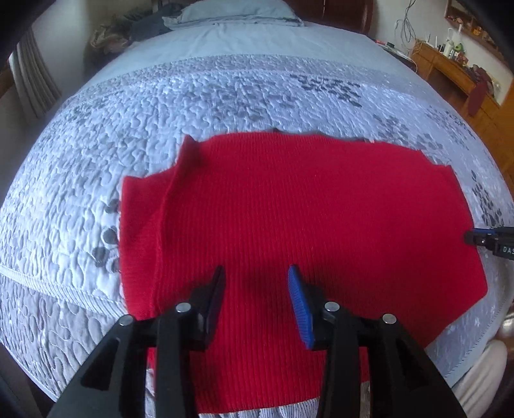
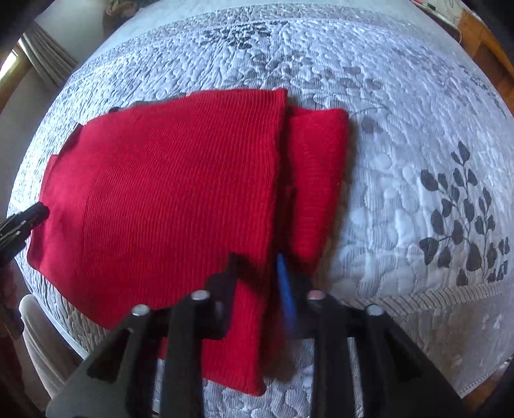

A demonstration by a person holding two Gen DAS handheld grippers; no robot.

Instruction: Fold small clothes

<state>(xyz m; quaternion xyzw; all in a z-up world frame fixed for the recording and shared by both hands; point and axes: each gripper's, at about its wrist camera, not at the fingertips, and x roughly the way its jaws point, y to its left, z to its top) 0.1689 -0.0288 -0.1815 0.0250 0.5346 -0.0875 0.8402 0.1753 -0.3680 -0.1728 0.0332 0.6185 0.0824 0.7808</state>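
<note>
A red ribbed knit garment (image 1: pixel 305 225) lies flat on the quilted bedspread (image 1: pixel 160 106), with a sleeve folded in along its left side. My left gripper (image 1: pixel 255 279) hovers open over its near edge, holding nothing. In the right wrist view the same garment (image 2: pixel 167 199) shows a folded flap (image 2: pixel 316 173) on its right side. My right gripper (image 2: pixel 257 267) is open above the garment's near right part, with a gap between its fingers. The right gripper's tip also shows in the left wrist view (image 1: pixel 488 239), and the left gripper's tip shows in the right wrist view (image 2: pixel 29 218).
The bed has a pillow (image 1: pixel 237 9) at its head. A wooden desk (image 1: pixel 456 70) with clutter stands at the right. A curtain (image 1: pixel 35 77) hangs at the left. The bed's near edge (image 2: pixel 449 295) runs below the garment.
</note>
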